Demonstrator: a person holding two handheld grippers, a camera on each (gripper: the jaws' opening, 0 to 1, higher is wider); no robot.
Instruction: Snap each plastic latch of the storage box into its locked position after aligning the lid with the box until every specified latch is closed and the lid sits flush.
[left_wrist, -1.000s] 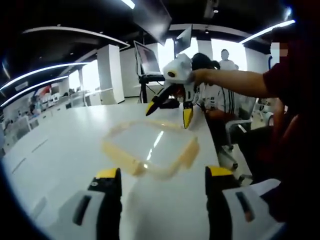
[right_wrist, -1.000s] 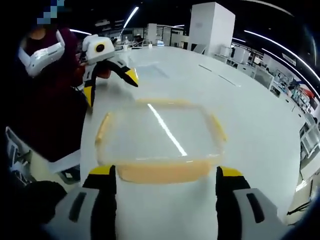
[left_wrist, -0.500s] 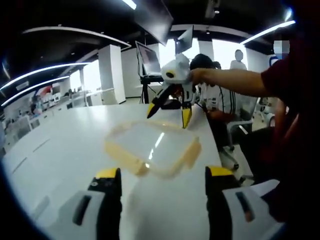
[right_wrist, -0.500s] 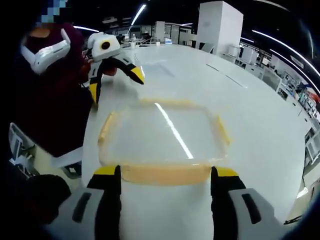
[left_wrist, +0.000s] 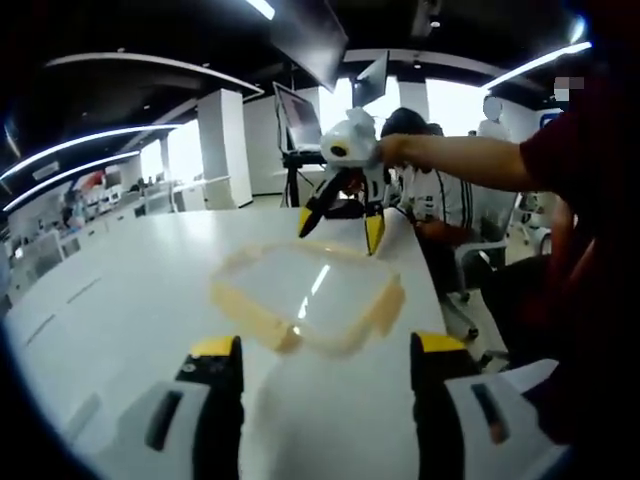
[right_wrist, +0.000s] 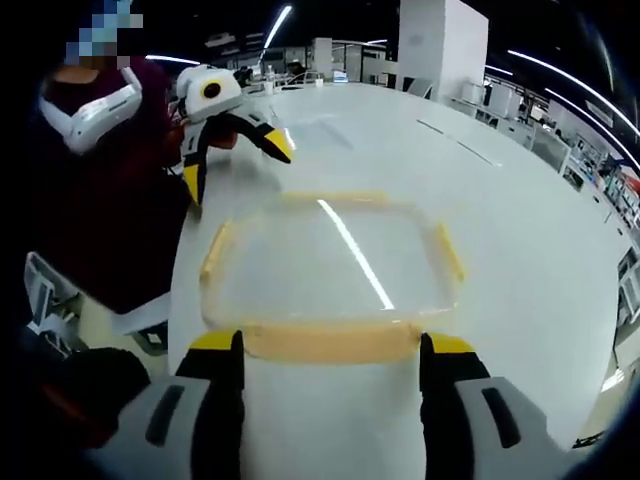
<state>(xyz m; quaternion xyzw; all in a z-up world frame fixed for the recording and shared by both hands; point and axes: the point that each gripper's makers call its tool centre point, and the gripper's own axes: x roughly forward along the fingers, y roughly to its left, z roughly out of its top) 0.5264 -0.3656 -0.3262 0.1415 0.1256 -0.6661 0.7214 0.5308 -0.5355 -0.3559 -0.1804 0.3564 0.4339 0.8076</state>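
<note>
Little has shifted: both grippers, left (left_wrist: 325, 350) and right (right_wrist: 330, 345), hover fingers apart beside the box (right_wrist: 325, 265).

Big white tabletop (left_wrist: 120, 290), pretty glossy. Behind it there's a monitor on a tripod stand (left_wrist: 296, 118), a chunky white pillar (right_wrist: 440, 45), and someone in a striped top (left_wrist: 435, 195) sitting nearby.

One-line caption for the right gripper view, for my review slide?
Right gripper, jaws open, faces the near yellow latch of a clear-lidded storage box on a white table; left gripper hovers beyond.
</note>
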